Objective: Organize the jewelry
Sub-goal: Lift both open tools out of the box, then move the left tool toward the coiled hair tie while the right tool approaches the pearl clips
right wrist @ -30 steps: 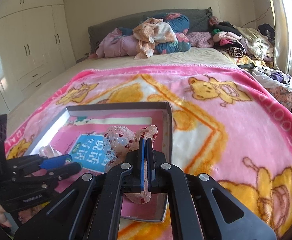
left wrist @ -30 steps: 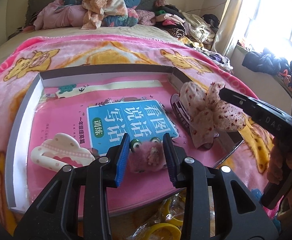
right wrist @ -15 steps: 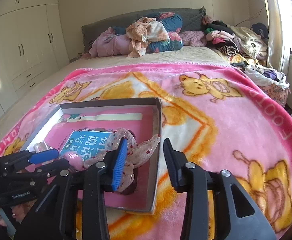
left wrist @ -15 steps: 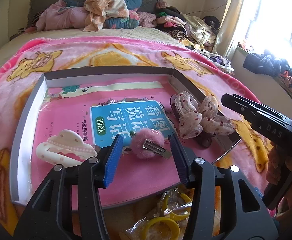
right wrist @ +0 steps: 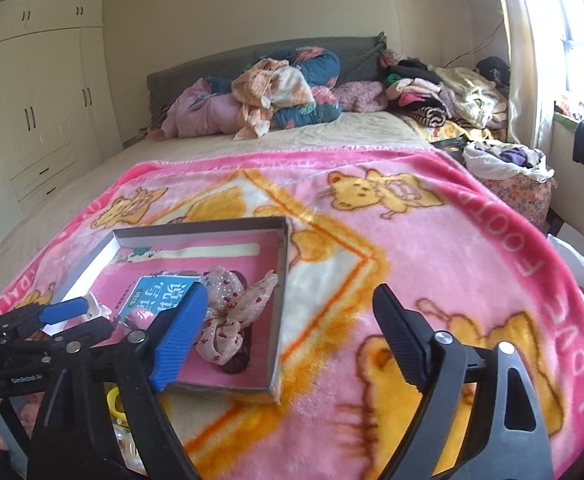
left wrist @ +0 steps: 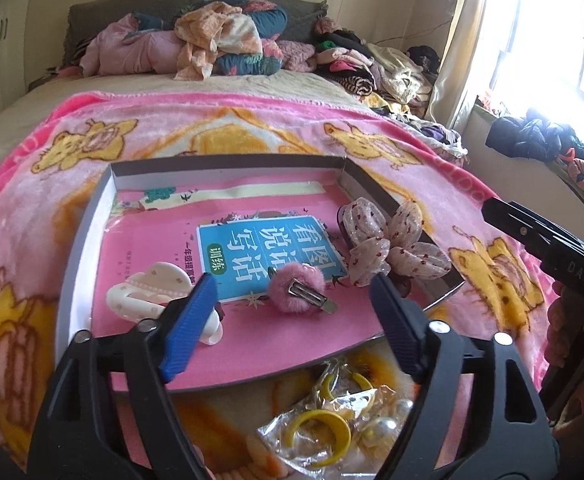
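Note:
A shallow grey-walled box point(left wrist: 86, 232) lies on the pink blanket with a pink book inside. In it lie a cream claw clip point(left wrist: 148, 294), a fluffy pink hair clip point(left wrist: 296, 290) and a spotted fabric bow point(left wrist: 380, 240) against the right wall. My left gripper point(left wrist: 292, 282) hovers at the box's near edge, its jaws opening, and the pink clip lies free on the book beyond them. My right gripper point(right wrist: 290, 292) hangs by the box's right side, jaws also opening, gripping nothing; the bow point(right wrist: 236, 308) rests to its left.
A clear bag of yellow rings and pearls point(left wrist: 332, 428) lies on the blanket just in front of the box. Piled clothes and bedding point(right wrist: 284, 92) cover the head of the bed. Wardrobes point(right wrist: 44, 120) stand at left, a window sill point(left wrist: 540, 144) at right.
Both grippers went from shut to wide. The left let go of the pink fluffy clip, the right let go of the spotted bow; both items now lie in the box, and both grippers drew back.

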Tool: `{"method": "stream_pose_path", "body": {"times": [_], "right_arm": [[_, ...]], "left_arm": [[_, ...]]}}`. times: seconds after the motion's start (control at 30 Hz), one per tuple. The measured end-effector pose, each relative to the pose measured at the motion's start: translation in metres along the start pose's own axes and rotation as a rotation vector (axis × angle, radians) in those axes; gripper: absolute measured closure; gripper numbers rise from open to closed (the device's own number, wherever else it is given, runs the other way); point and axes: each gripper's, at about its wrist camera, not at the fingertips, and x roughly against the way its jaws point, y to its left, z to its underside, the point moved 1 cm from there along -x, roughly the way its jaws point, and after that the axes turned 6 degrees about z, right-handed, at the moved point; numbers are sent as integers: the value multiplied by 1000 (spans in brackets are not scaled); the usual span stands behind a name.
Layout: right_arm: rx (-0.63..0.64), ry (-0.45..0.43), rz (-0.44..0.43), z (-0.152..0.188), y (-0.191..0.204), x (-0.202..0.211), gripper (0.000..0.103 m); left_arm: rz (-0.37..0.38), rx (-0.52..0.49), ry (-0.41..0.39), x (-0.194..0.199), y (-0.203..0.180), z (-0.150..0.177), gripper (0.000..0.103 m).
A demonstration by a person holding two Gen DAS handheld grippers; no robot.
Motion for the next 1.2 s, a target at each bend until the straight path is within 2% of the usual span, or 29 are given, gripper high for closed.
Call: {"method": "stream_pose_path", "body": {"times": [0.07, 0.13, 0.17, 0.57, 1.2], "right_arm": [[-7, -13, 9, -1, -2, 7, 13], [-11, -22, 7, -1, -2, 13, 12], [-8, -27, 11, -1, -1, 15, 12], [39, -73, 3, 2, 14, 40, 9], [79, -100, -69, 17, 41, 83, 9]], "left_arm": [[-2, -2, -12, 5, -1, 0, 23], [-5, -5, -22, 10, -2, -1, 13], [-5, -7, -26, 12, -3, -1, 12], [-6, -6, -65, 40, -1, 0, 12], [-29, -15, -98, 71, 6, 12, 12]]}}
